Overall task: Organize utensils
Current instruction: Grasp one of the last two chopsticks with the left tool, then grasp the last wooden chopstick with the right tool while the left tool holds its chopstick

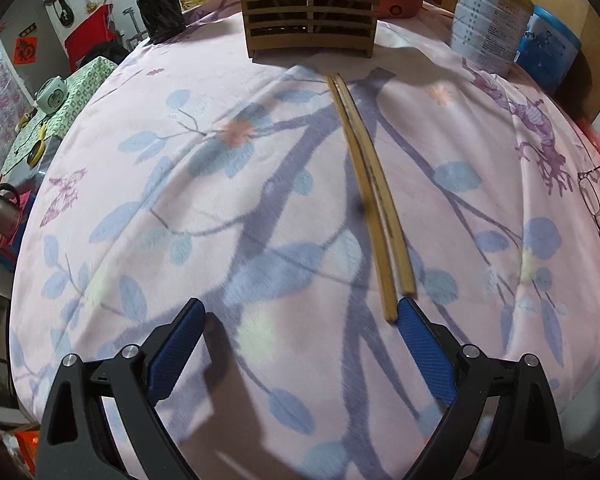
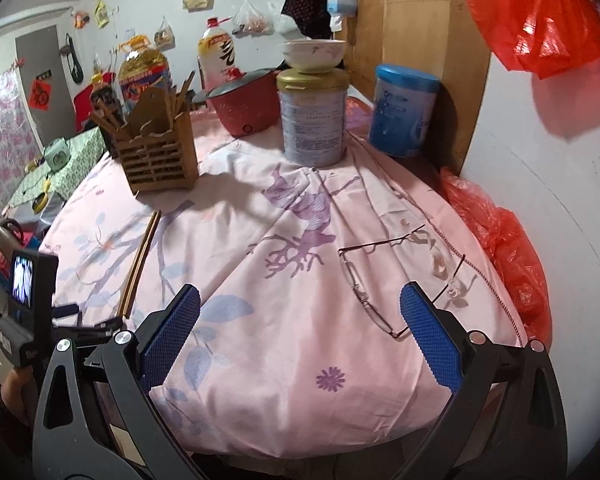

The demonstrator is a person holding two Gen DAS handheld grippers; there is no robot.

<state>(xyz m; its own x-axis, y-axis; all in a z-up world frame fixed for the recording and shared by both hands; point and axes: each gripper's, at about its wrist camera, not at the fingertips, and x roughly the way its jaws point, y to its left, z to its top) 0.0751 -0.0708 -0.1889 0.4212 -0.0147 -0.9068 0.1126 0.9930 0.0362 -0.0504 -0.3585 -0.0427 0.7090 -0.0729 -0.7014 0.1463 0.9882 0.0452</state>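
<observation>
- Pink floral cloth (image 1: 148,184) covers the bench in a cluttered room.
- Left hand-held gripper (image 1: 302,312) gapes wide and empty, its right pad just beside the near ends of the pale wooden chopstick pair (image 1: 370,200).
- Right hand-held gripper (image 2: 300,300) also stands wide, near thin-rimmed spectacles (image 2: 364,292).
- Pickup seems in hand: centre over the chopsticks, close, carry to the slatted wooden holder (image 1: 310,12).

table (image 2: 300,400) pink floral cloth | on it: chopsticks (image 1: 370,196); wooden holder (image 2: 158,156); tins (image 2: 314,120); glasses (image 2: 396,276); red pot (image 2: 244,104)
</observation>
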